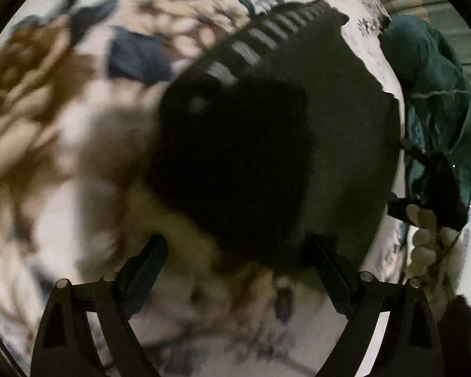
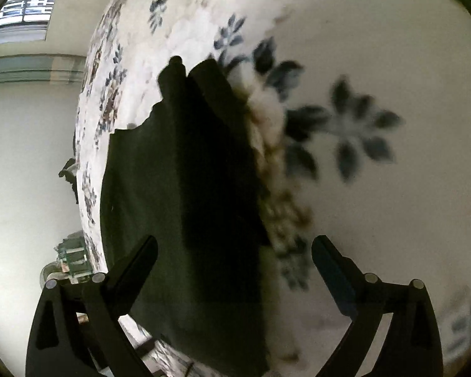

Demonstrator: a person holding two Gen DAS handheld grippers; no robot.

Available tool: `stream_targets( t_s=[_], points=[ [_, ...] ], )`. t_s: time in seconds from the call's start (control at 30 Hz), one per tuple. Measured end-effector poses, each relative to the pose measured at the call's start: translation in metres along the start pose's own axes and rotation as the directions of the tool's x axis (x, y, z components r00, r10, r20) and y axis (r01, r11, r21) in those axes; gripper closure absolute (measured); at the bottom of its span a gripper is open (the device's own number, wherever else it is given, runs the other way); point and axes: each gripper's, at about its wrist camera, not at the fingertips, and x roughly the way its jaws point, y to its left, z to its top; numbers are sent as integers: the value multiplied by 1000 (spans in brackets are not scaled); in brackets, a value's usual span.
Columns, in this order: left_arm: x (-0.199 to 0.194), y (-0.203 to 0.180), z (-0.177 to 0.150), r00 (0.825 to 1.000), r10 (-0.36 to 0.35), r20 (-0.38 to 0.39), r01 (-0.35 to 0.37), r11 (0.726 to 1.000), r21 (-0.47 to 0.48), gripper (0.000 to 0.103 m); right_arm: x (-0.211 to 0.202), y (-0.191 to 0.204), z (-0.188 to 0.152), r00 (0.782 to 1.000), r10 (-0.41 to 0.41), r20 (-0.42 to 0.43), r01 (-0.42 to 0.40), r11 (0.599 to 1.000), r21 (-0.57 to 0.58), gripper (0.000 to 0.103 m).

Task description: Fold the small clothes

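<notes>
A dark garment lies flat on a floral bedspread; a ribbed, grey-striped band runs along its far edge. In the right wrist view the same dark garment lies lengthwise, with a darker folded layer down its middle. My left gripper is open, hovering over the garment's near edge and holding nothing. My right gripper is open and empty, with its left finger over the garment and its right finger over bare bedspread.
A pile of teal clothing lies at the bed's right edge in the left wrist view, with beige rounded items below it. In the right wrist view the bed edge drops to a pale floor at left; a window is top left.
</notes>
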Motion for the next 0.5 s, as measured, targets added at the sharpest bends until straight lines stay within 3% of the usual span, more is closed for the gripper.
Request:
stream_targets(
  t_s=[0.13,0.17,0.2,0.3,0.33,0.37,0.43,0.5],
  points=[
    [3,-9,22,988,-85,126,95,993,-75,11,33,4,27,997,48,-58,-48,999,3,2],
    [-2,-8,25,979,-106,174,125,987,-99,23,38,6,32,996,55,-66,-55,999,4,2],
    [-6,-5,30,968,-123,217,154,979,-130,45,41,7,35,996,63,-71,-62,998,15,2],
    [-12,-9,38,964,-141,224,165,982,-95,55,46,10,39,995,83,-53,-78,993,86,7],
    [-14,-12,38,965,-138,222,158,985,-74,56,48,15,36,996,86,-39,-83,994,72,43],
    [-18,-15,41,967,-134,215,149,988,-52,56,52,20,34,998,47,-52,-45,998,46,69],
    [-26,-13,49,971,-142,195,149,989,-22,58,51,25,24,999,38,-18,-38,998,45,78],
    [-35,-13,64,974,-159,163,158,987,23,59,40,22,10,995,91,29,-93,992,83,81]
  ],
)
